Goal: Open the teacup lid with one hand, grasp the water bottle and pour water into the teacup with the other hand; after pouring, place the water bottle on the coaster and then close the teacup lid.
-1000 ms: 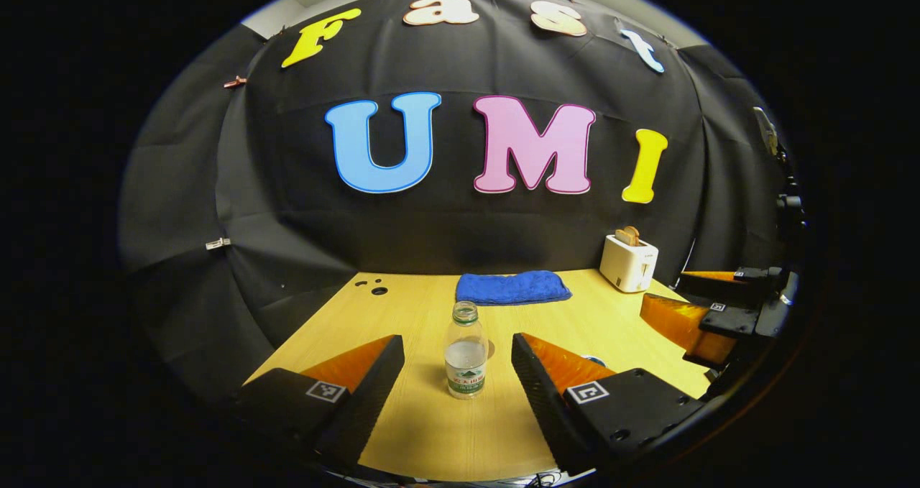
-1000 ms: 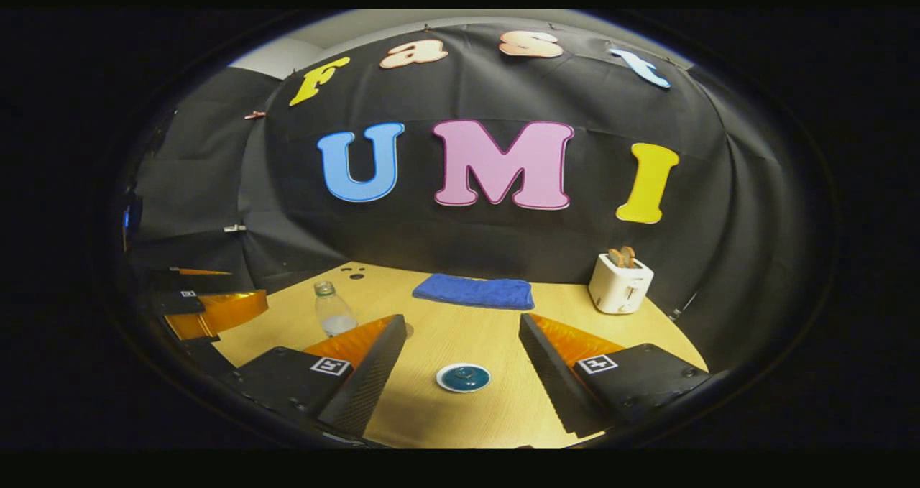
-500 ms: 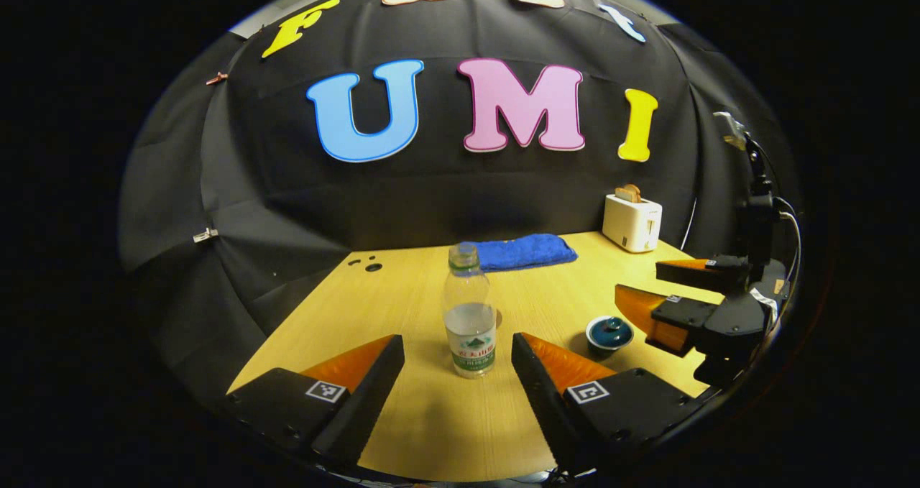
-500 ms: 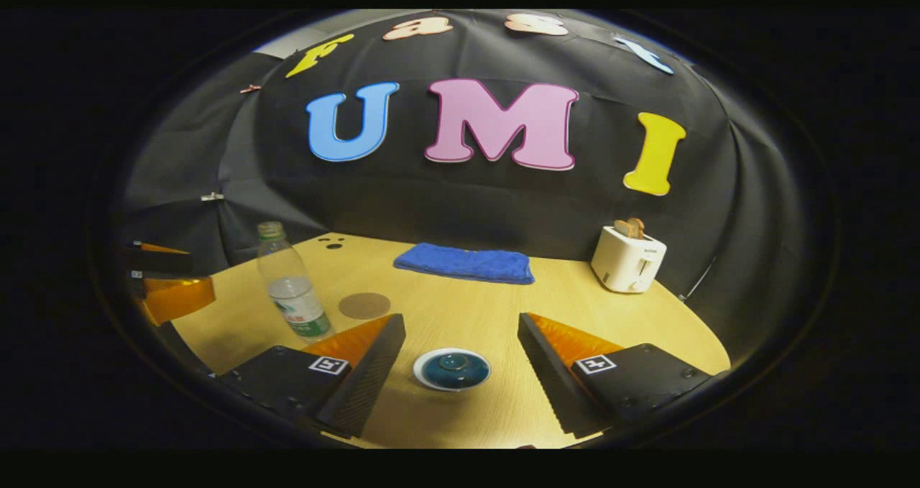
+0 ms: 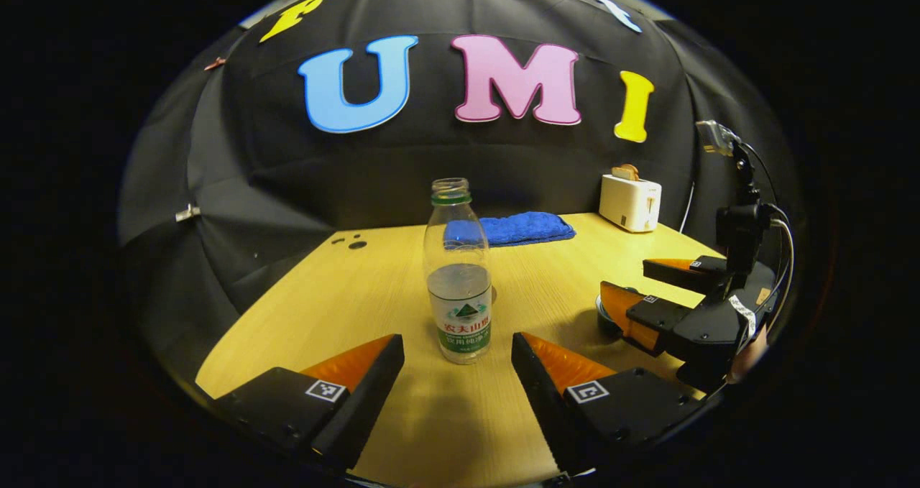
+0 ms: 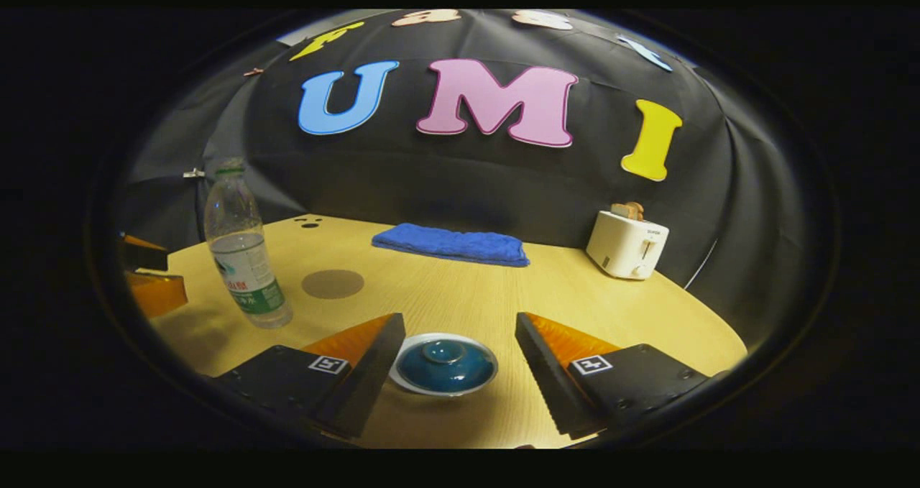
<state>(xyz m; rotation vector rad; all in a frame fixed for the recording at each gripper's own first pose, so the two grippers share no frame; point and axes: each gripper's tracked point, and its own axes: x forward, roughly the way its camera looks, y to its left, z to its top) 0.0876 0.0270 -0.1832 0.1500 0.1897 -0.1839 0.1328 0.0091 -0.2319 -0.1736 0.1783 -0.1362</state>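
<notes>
The water bottle (image 5: 460, 287), uncapped and part full, stands upright just beyond the left gripper (image 5: 458, 373), whose jaws are spread wide; its thin slippery wall is best gripped mid-label

In the left gripper view, we see the teacup (image 5: 602, 314) mostly hidden behind the right gripper (image 5: 632, 295), so its lid cannot be made out there. The water bottle (image 5: 458, 272) covers the coaster behind it and part of the blue towel (image 5: 528, 227). In the right gripper view, the left gripper (image 6: 147, 276) is cut off by the picture's left edge, and we cannot tell its jaw spacing there.
</notes>
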